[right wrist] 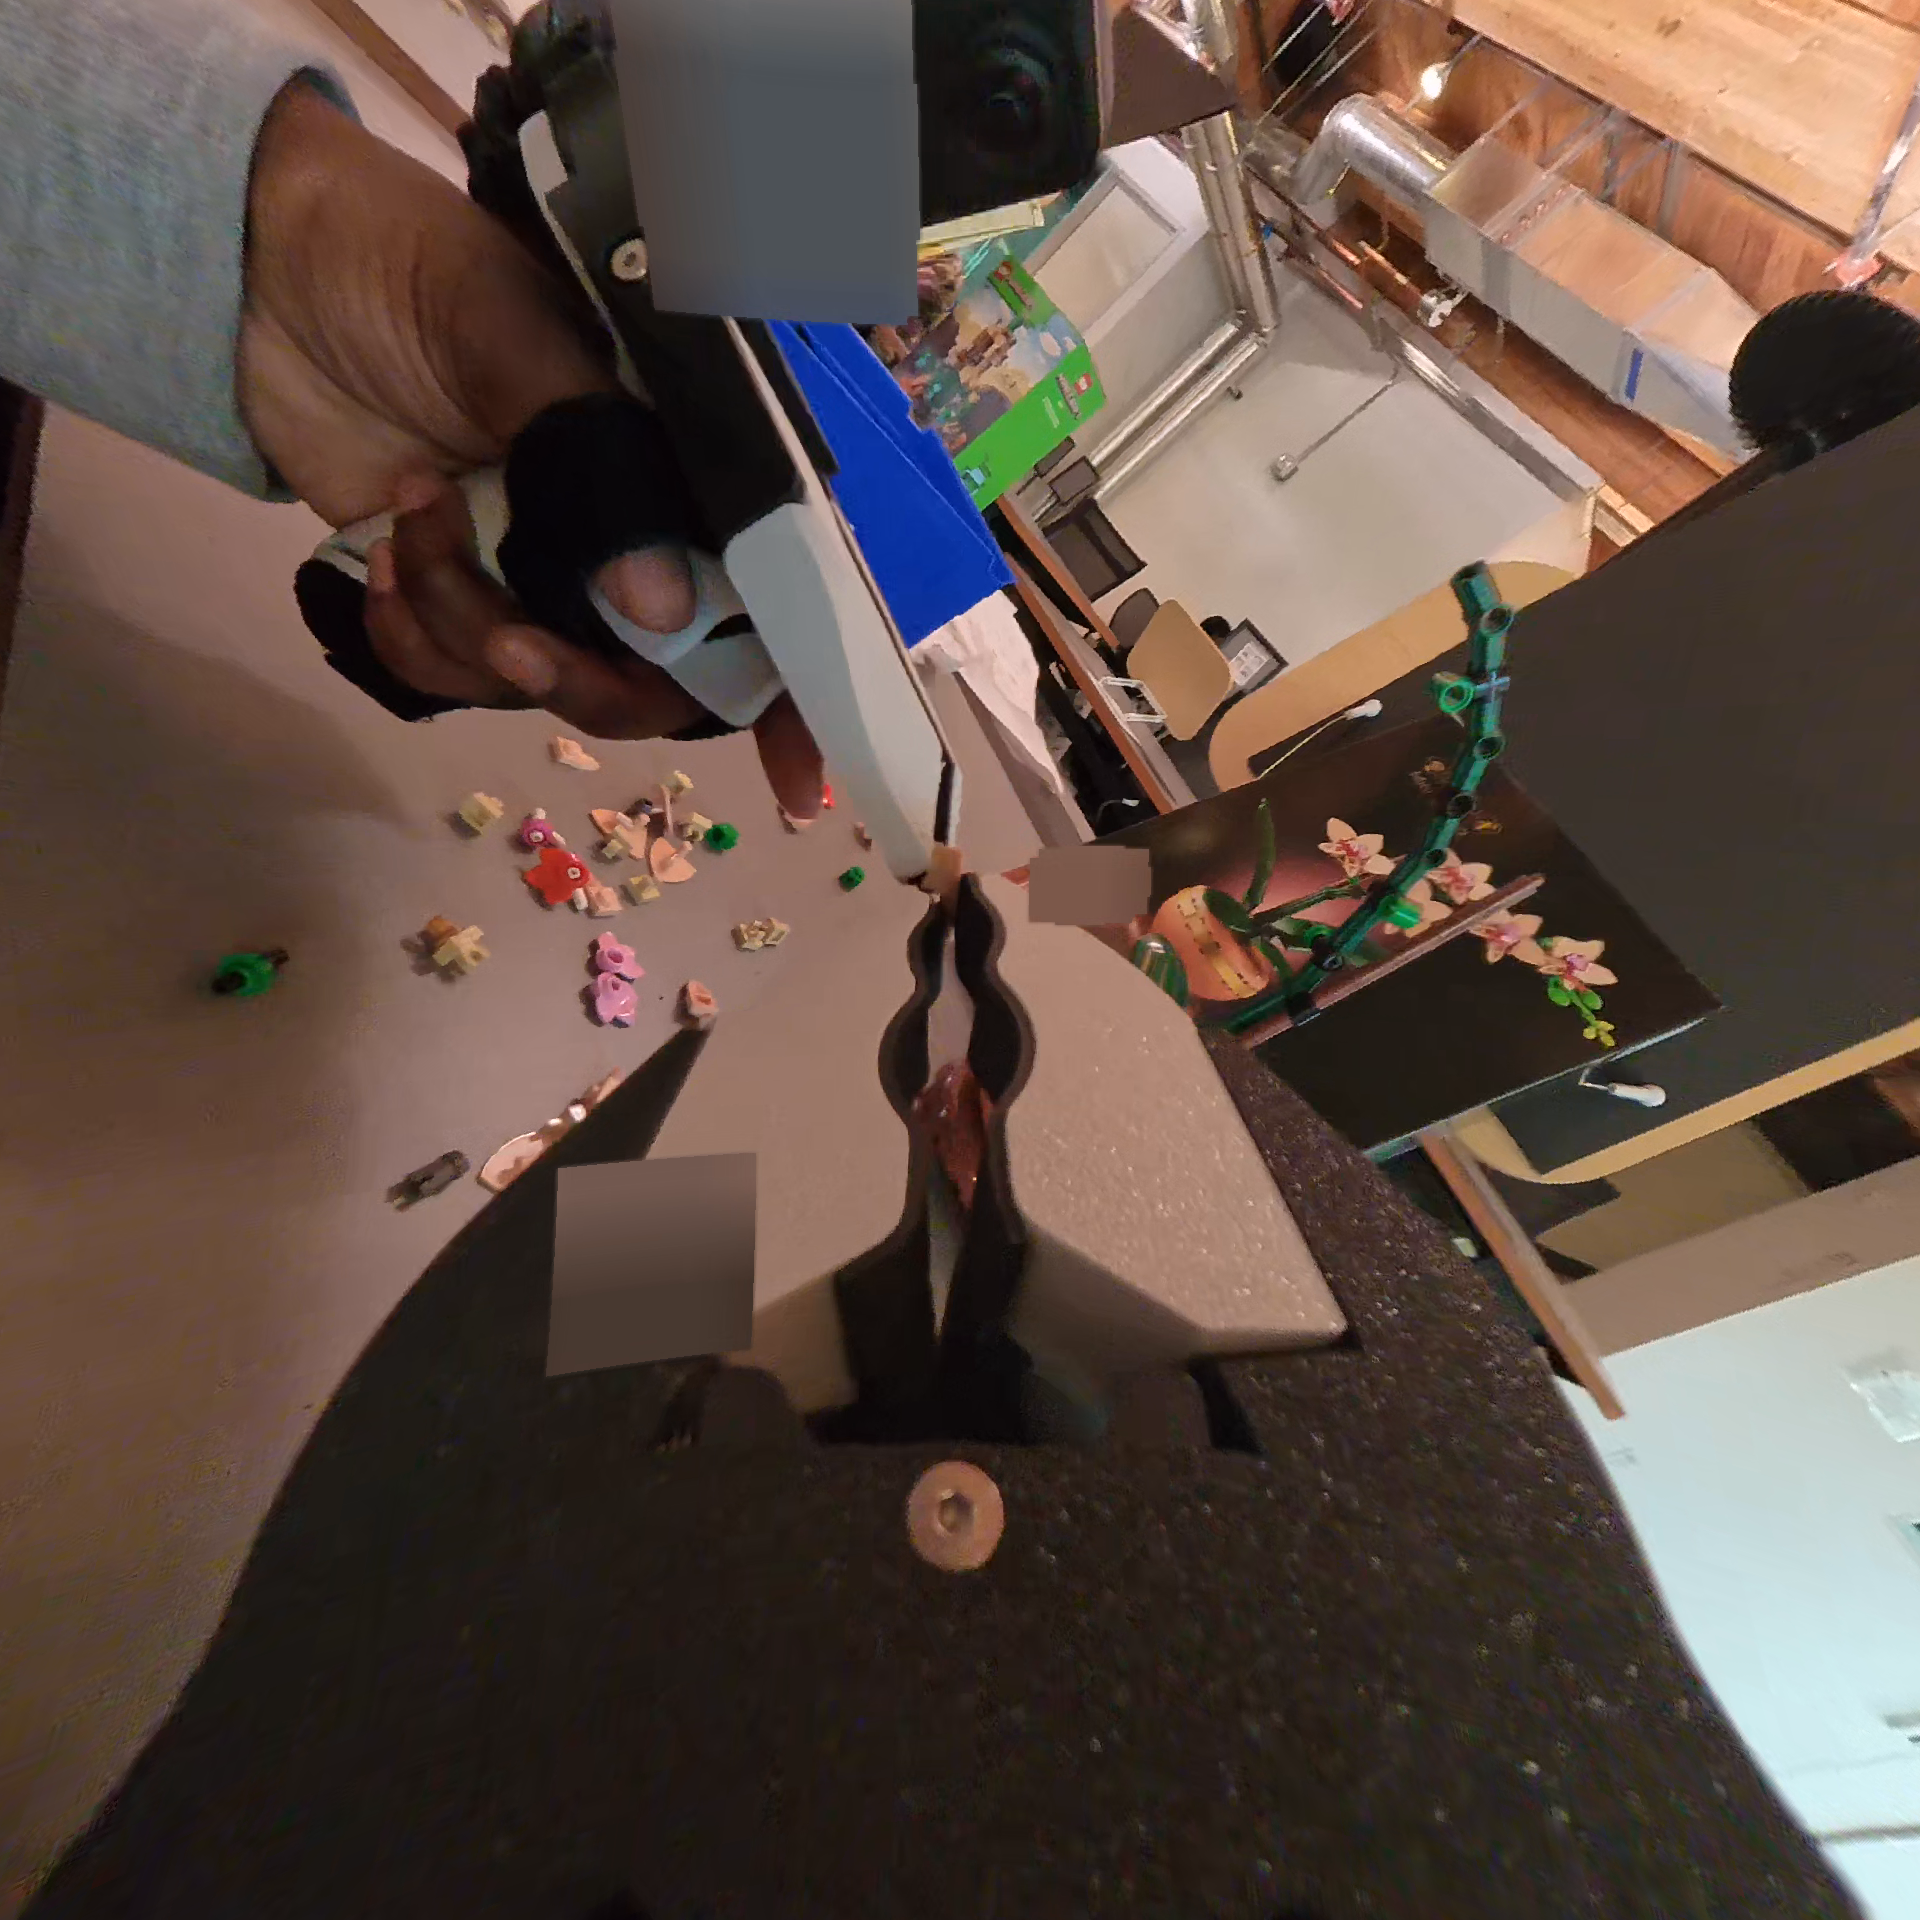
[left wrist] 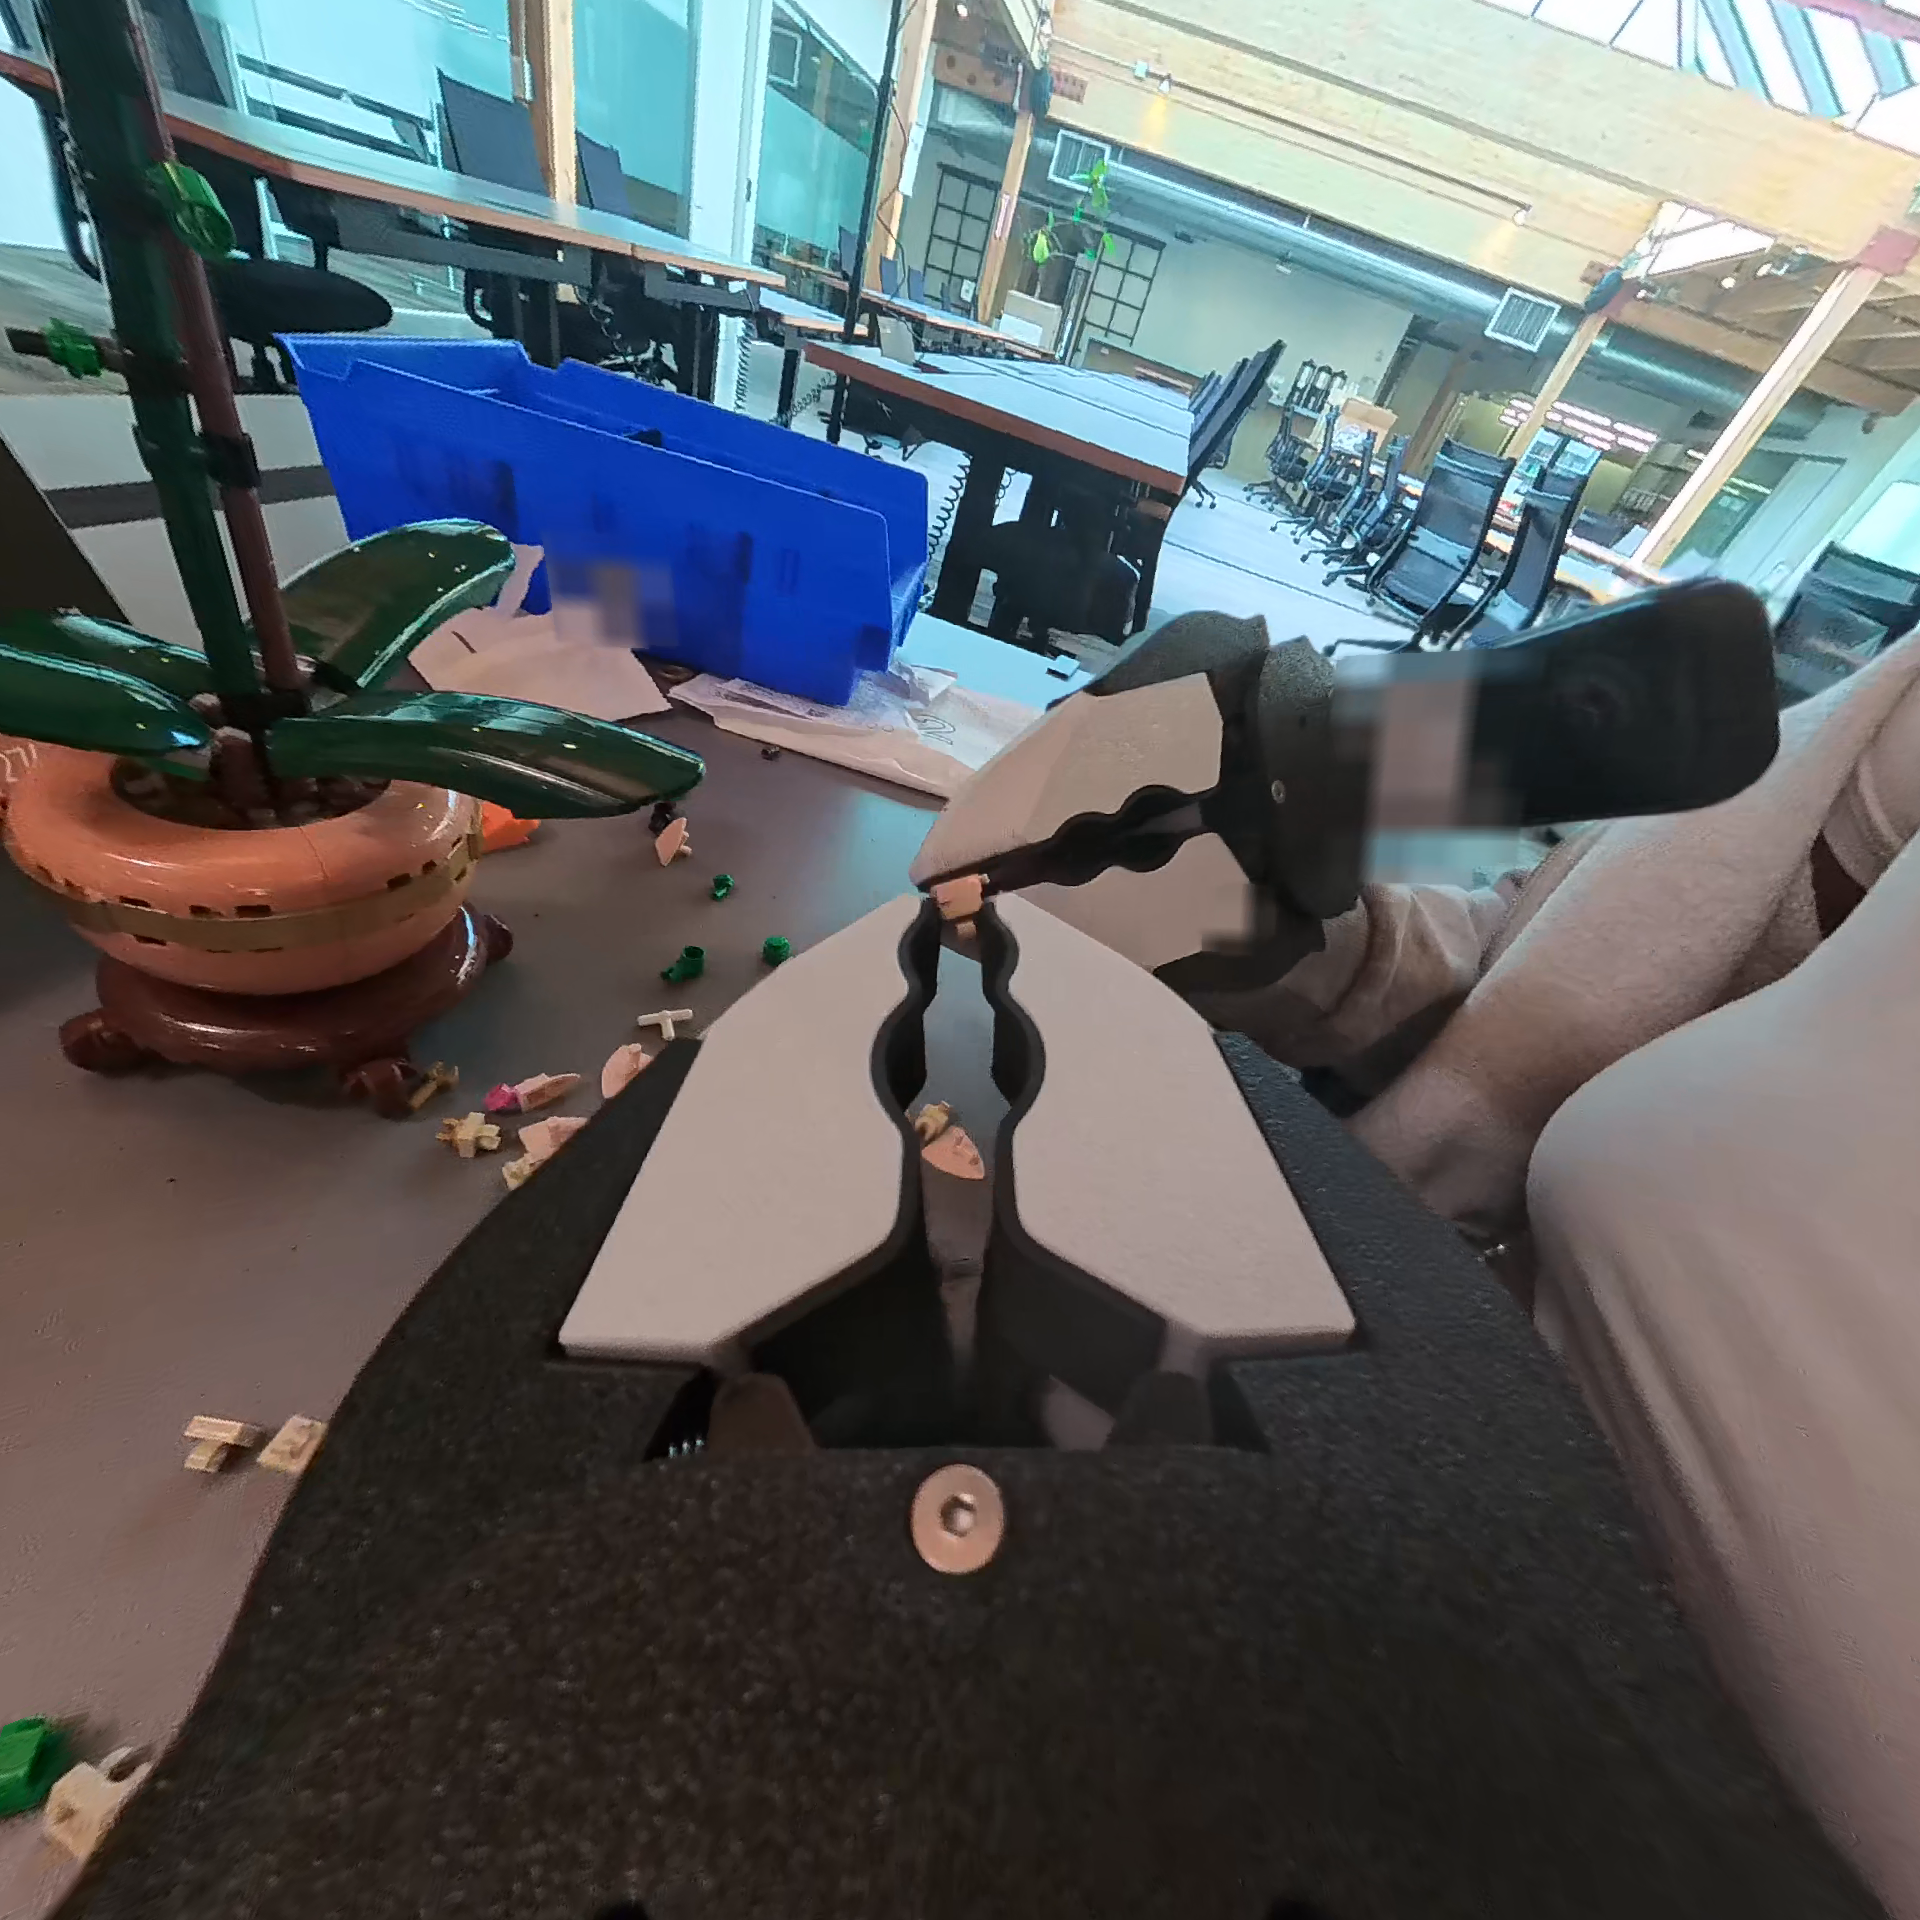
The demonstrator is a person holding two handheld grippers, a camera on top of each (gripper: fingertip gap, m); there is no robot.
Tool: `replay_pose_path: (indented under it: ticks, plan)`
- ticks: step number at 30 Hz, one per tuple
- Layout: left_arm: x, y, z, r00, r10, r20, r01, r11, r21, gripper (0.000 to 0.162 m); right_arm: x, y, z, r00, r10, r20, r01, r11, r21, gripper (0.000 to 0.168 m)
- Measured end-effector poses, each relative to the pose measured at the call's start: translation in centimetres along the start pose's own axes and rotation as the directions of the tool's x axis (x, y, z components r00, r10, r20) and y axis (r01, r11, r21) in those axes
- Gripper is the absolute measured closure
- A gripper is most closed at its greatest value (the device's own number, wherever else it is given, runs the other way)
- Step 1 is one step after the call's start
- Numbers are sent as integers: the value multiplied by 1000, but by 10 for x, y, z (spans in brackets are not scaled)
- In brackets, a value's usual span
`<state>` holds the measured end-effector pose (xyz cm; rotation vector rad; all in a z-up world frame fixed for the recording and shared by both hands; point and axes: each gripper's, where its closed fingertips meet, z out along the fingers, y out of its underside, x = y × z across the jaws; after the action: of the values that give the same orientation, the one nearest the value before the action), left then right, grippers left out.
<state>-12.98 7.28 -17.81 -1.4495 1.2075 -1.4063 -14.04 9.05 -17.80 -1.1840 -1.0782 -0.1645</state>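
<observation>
My left gripper [left wrist: 956, 920] and my right gripper [right wrist: 951, 902] meet tip to tip above the grey table [left wrist: 208, 1247]. A small tan brick piece [left wrist: 959, 900] sits between both pairs of tips, and both grippers are shut on it. It may be two joined parts; I cannot tell. In the left wrist view the right gripper [left wrist: 935, 881] comes in from the right, held by a sleeved arm. In the right wrist view the left gripper [right wrist: 920, 868] comes down from above in a bare hand [right wrist: 416, 416], with the tan piece [right wrist: 943, 862] at its tip.
A brick-built plant in a pink pot [left wrist: 260, 862] stands at the left, with a blue bin [left wrist: 623, 520] and paper bags [left wrist: 831, 717] behind. Several small loose pieces [left wrist: 540, 1101] lie scattered on the table [right wrist: 613, 862]. A dark picture box [right wrist: 1403, 935] stands at the right. The tips of both grippers are at nearly the same place.
</observation>
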Motion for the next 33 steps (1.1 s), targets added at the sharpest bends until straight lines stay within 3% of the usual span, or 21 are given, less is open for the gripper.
replay_pose_path:
  ticks: [8, 16, 18, 20, 21, 23, 25, 28, 30, 33]
  plan:
    - [-5, -2, 4, 999, -41, 27, 39, 998, 49, 156, 3, 4, 0, 999, 41, -16, -41, 999, -31, 166]
    - [-14, 22, -3, 934, 306, 183, -244, 923, -299, 157, -10, 12, 6, 986, 157, 46, -152, 983, -100, 167]
    - [-15, 27, -6, 919, 344, 191, -260, 896, -361, 159, -8, 13, 7, 979, 203, 24, -200, 974, -103, 168]
    - [-14, 58, -4, 912, 392, 123, -278, 808, -520, 161, 11, 3, 2, 946, 323, -21, -324, 946, -22, 168]
    - [-16, 63, 4, 896, 424, 132, -303, 802, -515, 161, 15, 0, -1, 930, 367, -2, -367, 930, -12, 168]
    - [-10, 57, 15, 925, 358, 123, -276, 860, -429, 161, 21, 11, -4, 944, 329, -31, -330, 943, -38, 168]
    - [-12, 45, 9, 957, 264, 117, -208, 911, -356, 161, 3, 15, -4, 952, 287, 107, -283, 958, -54, 168]
    - [-5, 39, -3, 999, 42, 6, -39, 962, -271, 160, -2, 18, -9, 962, 208, 176, -204, 978, -39, 166]
    - [4, 37, -6, 993, -83, -85, 60, 967, -246, 160, -8, 14, -16, 954, 173, 244, -184, 983, 21, 153]
    - [16, 37, -7, 960, -208, -188, 157, 955, -252, 160, -16, 4, -25, 938, 140, 318, -179, 979, 98, 149]
